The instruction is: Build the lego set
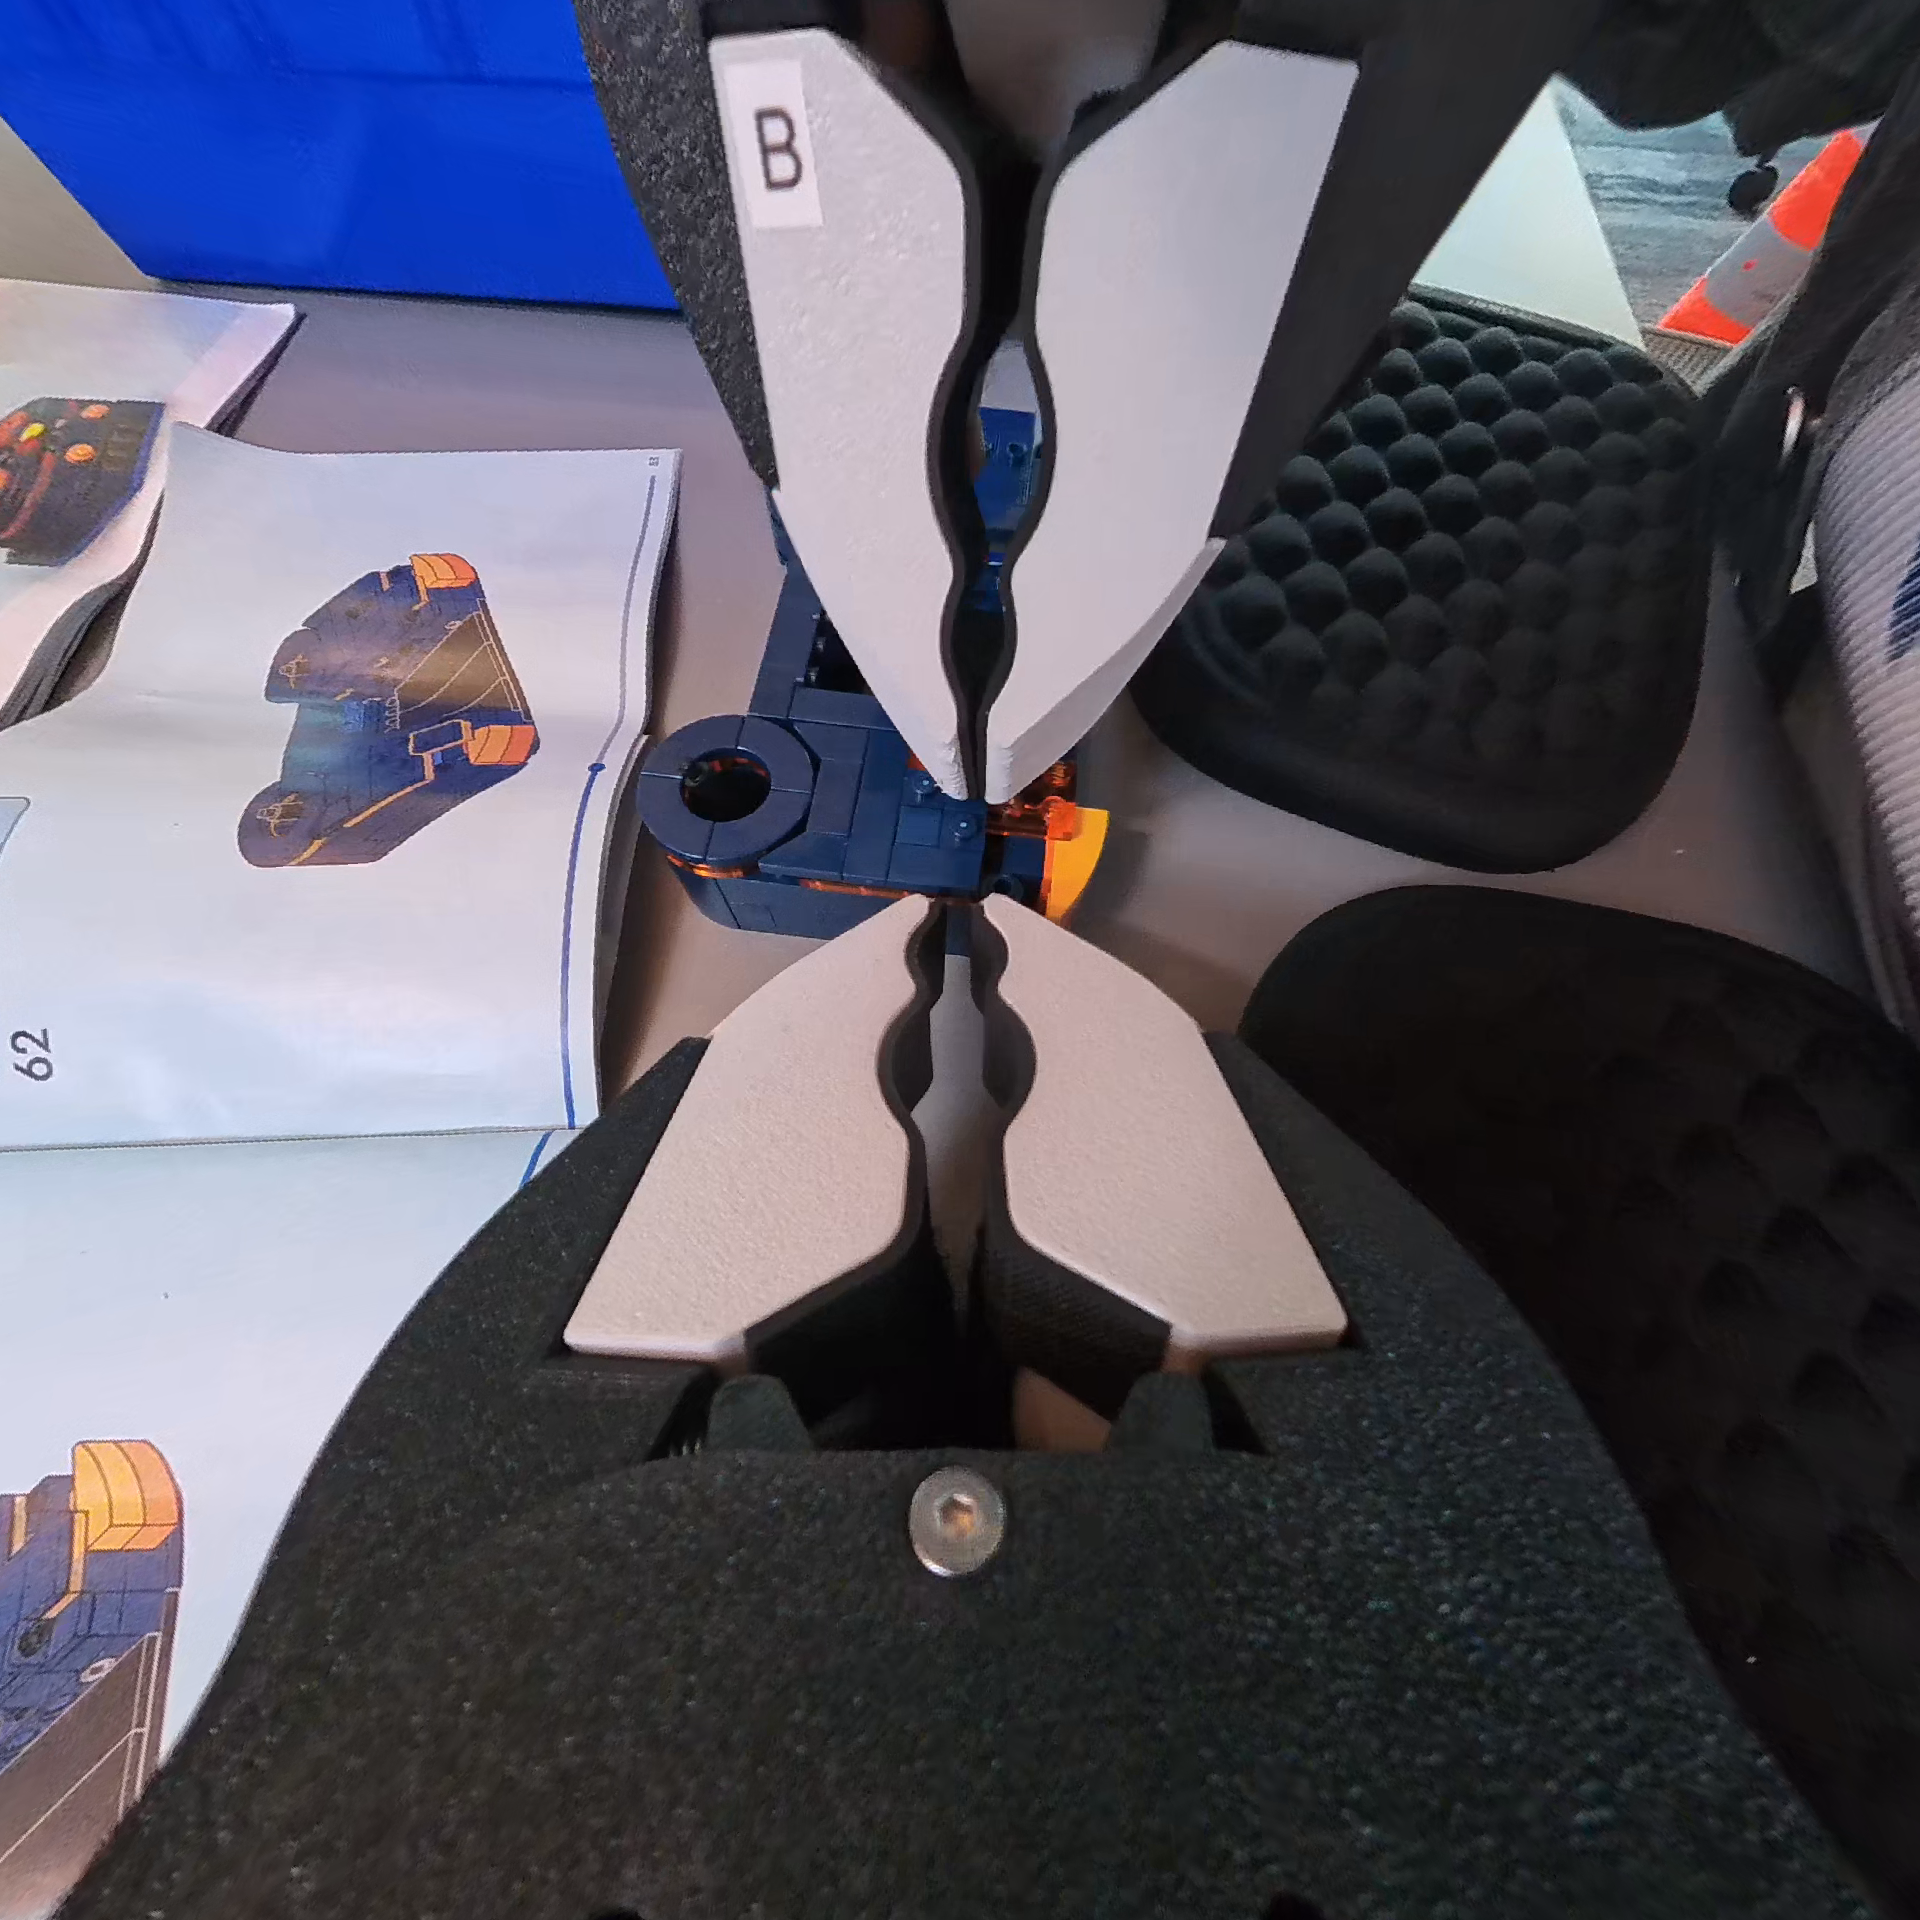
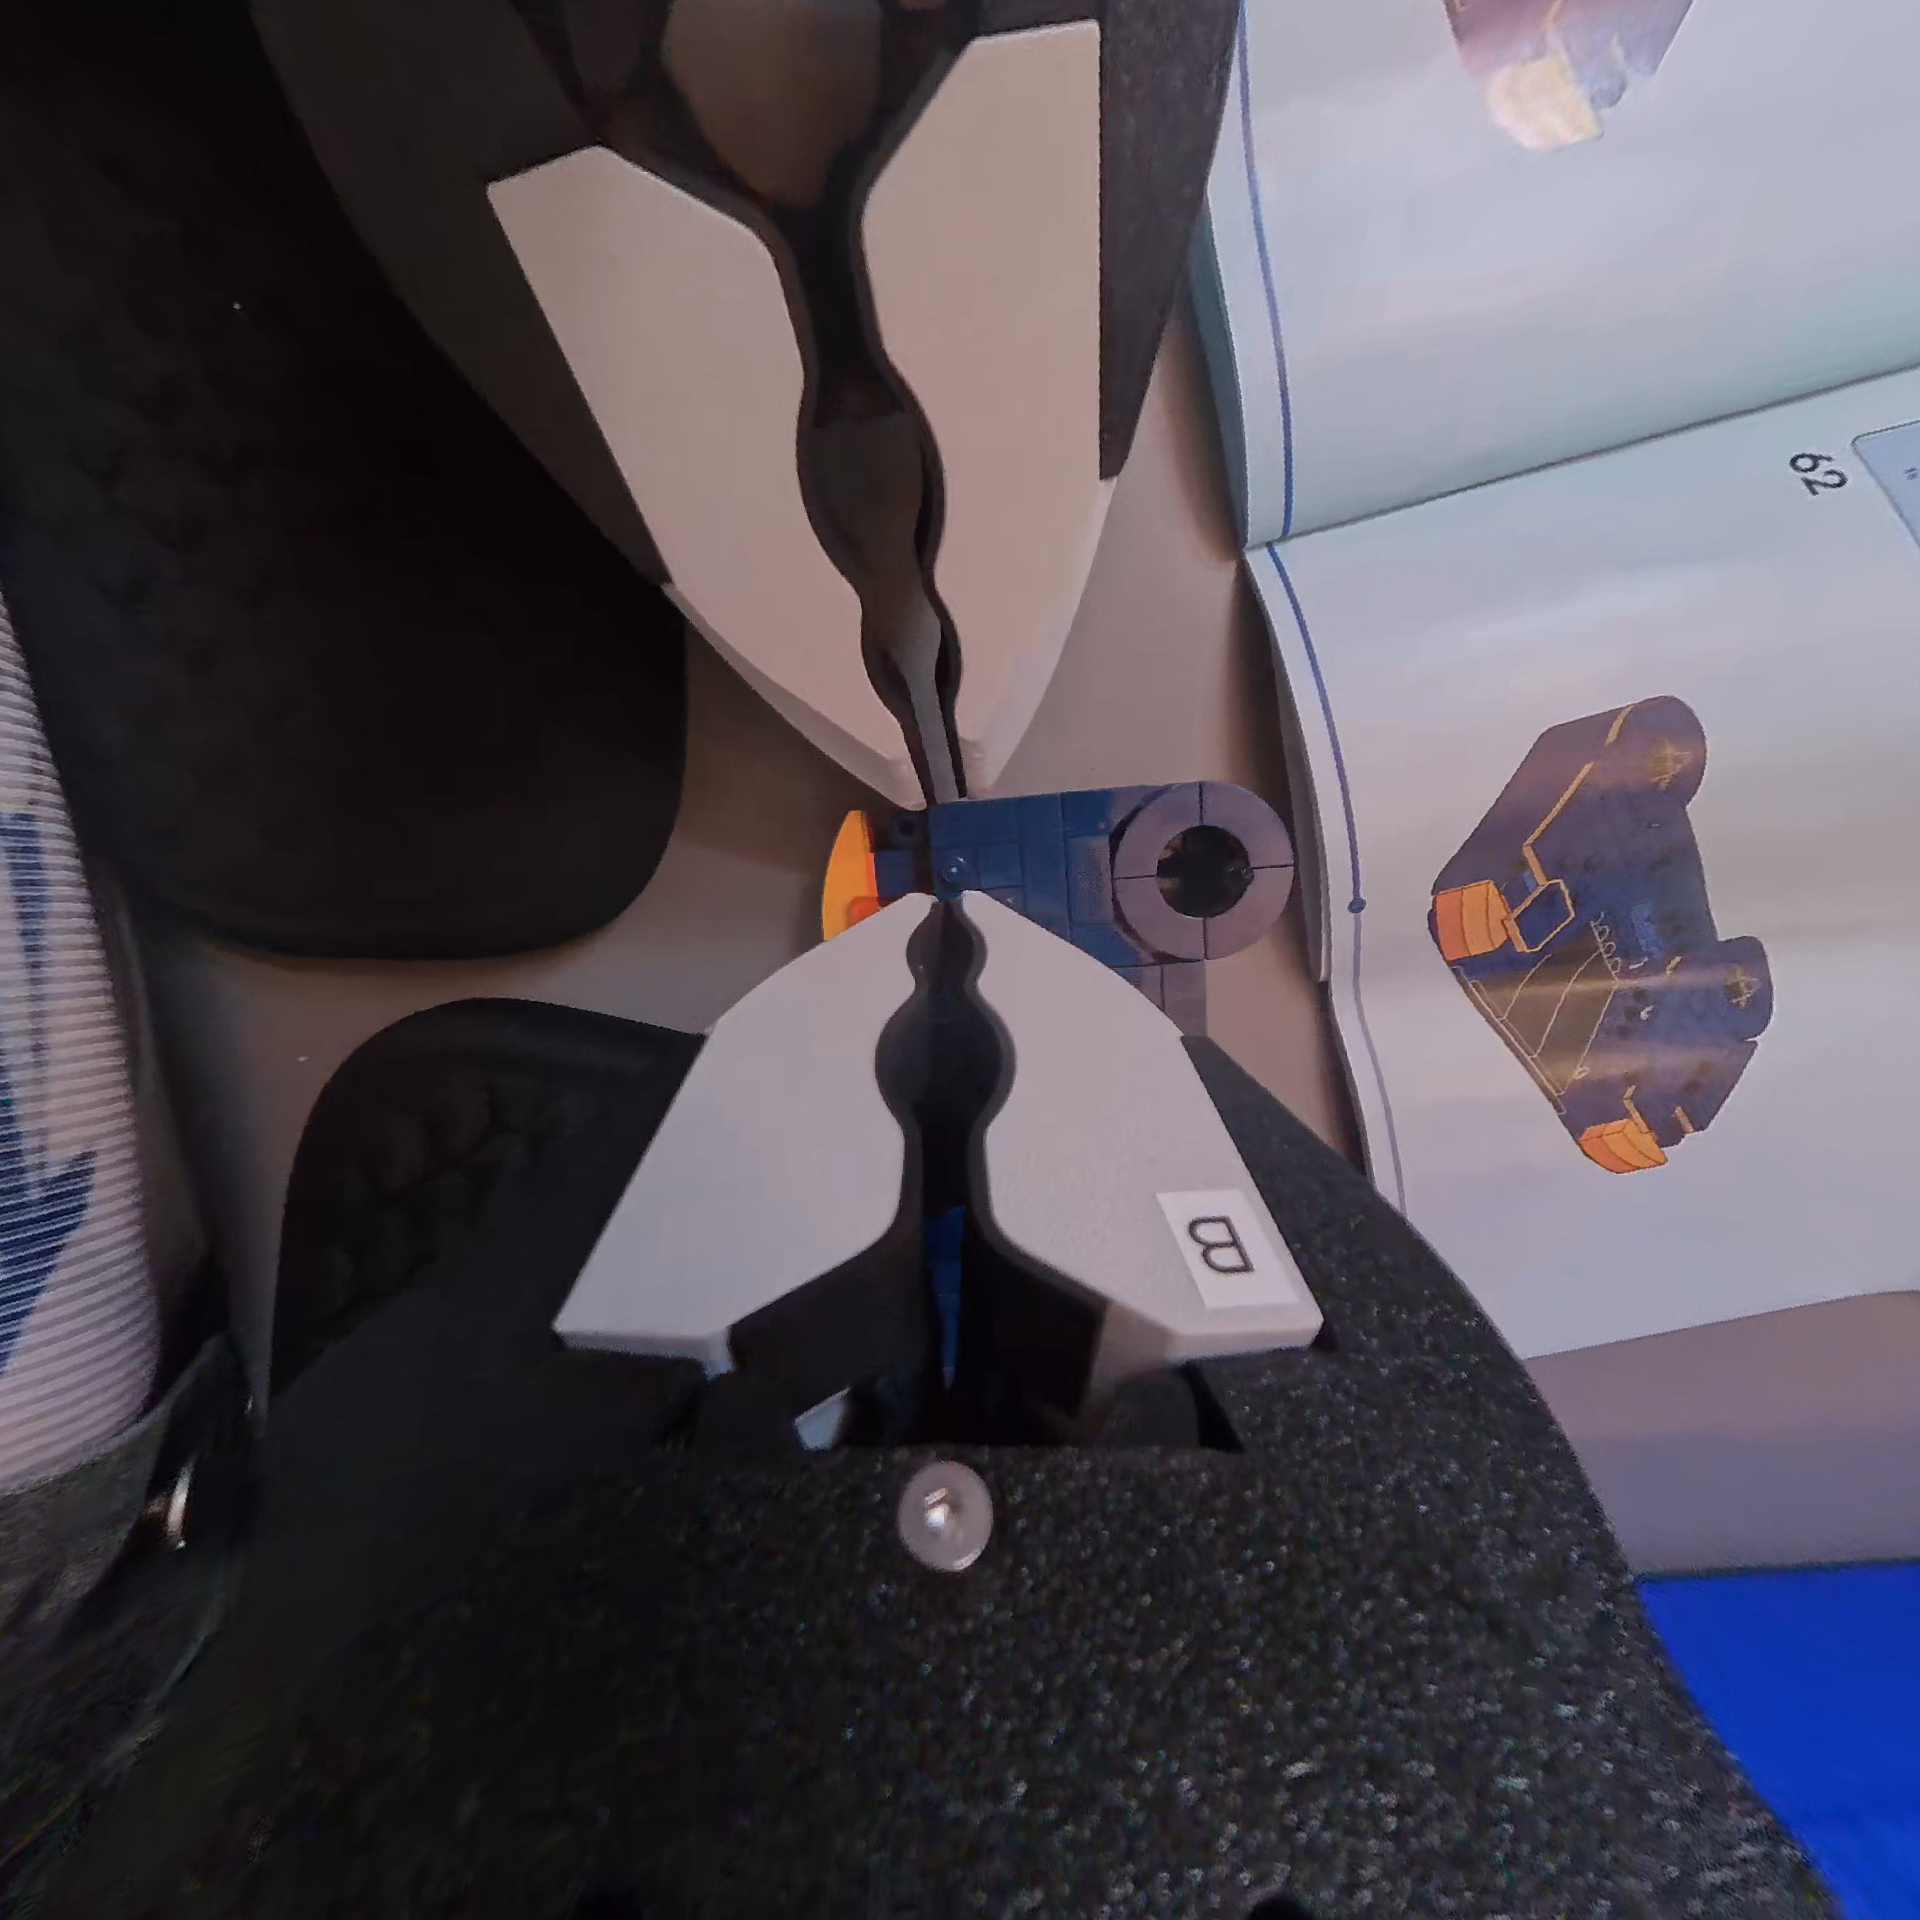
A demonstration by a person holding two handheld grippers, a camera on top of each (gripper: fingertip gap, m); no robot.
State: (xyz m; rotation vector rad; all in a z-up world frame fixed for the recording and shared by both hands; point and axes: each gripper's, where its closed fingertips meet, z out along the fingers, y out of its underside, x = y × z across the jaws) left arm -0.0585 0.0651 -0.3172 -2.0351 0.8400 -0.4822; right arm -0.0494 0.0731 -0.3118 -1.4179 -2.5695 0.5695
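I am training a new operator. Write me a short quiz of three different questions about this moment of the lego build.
1. True or false: the left gripper and the right gripper meet tip to tip at the dark blue lego model.
2. Which colour is the curved piece at the model's end near the tips? A green, B orange, C white.
3. Fill in: in the left wrist view, the open instruction booklet lies to the ___ of the model.

Key: 1 true; 2 B; 3 left.
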